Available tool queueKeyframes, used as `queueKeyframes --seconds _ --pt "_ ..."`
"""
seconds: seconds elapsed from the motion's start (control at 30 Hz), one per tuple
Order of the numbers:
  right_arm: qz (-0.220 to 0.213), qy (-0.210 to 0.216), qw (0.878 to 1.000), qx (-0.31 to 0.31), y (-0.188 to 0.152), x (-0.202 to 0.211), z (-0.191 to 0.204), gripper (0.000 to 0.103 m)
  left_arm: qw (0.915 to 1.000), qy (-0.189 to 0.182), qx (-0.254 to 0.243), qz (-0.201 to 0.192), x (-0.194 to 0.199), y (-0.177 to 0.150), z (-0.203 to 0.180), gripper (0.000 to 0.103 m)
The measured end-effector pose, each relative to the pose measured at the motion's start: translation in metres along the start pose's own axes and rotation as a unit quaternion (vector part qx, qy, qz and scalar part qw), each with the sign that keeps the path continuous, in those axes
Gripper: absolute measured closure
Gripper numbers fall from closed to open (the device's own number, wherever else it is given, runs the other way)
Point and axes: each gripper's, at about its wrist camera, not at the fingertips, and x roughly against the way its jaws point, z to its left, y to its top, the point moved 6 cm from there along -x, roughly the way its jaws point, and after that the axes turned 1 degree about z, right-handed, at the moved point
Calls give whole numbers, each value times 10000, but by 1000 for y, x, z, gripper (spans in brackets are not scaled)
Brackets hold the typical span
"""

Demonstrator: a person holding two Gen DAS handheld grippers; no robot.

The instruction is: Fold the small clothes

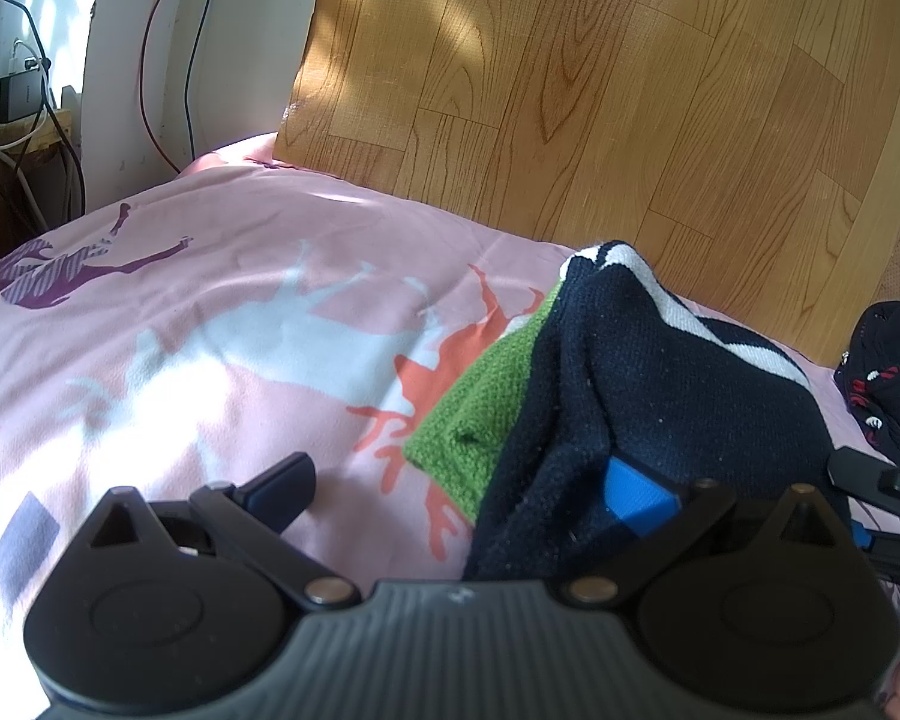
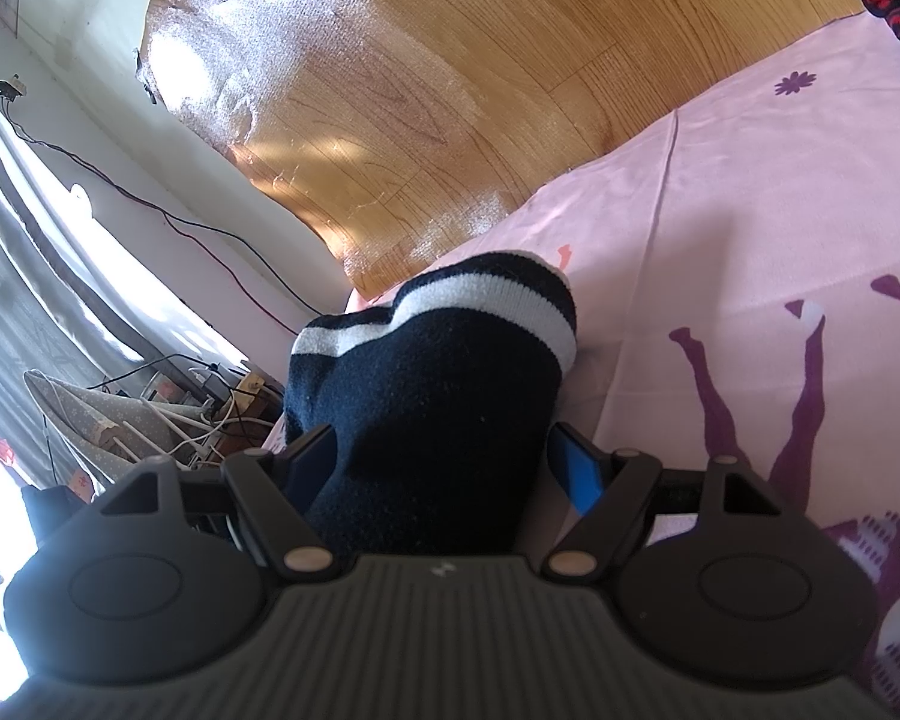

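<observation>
The navy knitted sock with white stripes (image 2: 432, 384) fills the middle of the right wrist view and hides what lies under it. The right gripper (image 2: 444, 468) stands with its jaws fairly wide, one on each side of the sock's bulk; whether they press it firmly I cannot tell. In the left wrist view the same sock (image 1: 642, 408) lies draped over a green terry cloth piece (image 1: 471, 420) on the pink bed sheet with animal prints (image 1: 240, 300). The left gripper (image 1: 459, 489) has its jaws wide apart; its blue-padded right finger is partly buried in the sock's folds, the left one over bare sheet. A dark garment with red and white marks (image 1: 888, 378) is cut off at the right edge.
</observation>
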Motion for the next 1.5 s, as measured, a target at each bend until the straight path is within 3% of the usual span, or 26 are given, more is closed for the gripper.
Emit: queueKeyframes --seconds 1.5 --pt "-98 107 9997 -216 3 5 -4 24 10000 -36 34 19 -1 -1 0 0"
